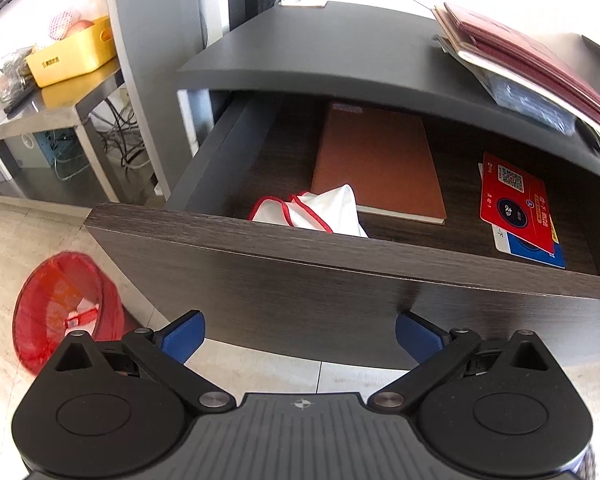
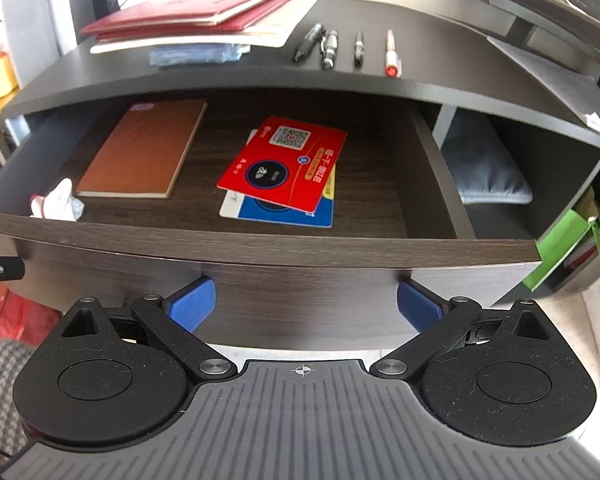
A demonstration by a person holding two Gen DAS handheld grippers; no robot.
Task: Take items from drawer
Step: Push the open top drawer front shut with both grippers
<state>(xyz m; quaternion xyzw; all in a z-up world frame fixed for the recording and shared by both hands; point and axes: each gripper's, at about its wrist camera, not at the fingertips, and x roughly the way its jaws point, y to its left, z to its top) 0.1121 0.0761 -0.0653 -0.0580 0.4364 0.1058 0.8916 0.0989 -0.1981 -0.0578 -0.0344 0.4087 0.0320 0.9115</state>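
Observation:
The dark wood drawer [image 1: 300, 256] [image 2: 260, 246] stands pulled open under the desk top. Inside lie a brown notebook [image 1: 376, 160] [image 2: 144, 148], a white cloth with red trim [image 1: 320, 212] [image 2: 58, 200] at the front left, and a red card [image 1: 516, 204] [image 2: 284, 164] stacked on a blue-and-white card [image 1: 532, 250] [image 2: 284, 210]. My left gripper [image 1: 300, 334] is open and empty, in front of the drawer's front panel. My right gripper [image 2: 304, 306] is open and empty, also in front of the panel, below the cards.
On the desk top [image 2: 440, 68] lie red booklets over papers [image 2: 196, 12] [image 1: 520, 52] and several pens [image 2: 344, 50]. A red mesh bin [image 1: 64, 312] stands on the floor at left. A metal table with a yellow box [image 1: 72, 56] is further left. A grey cushion [image 2: 484, 172] and green holder [image 2: 564, 248] sit at right.

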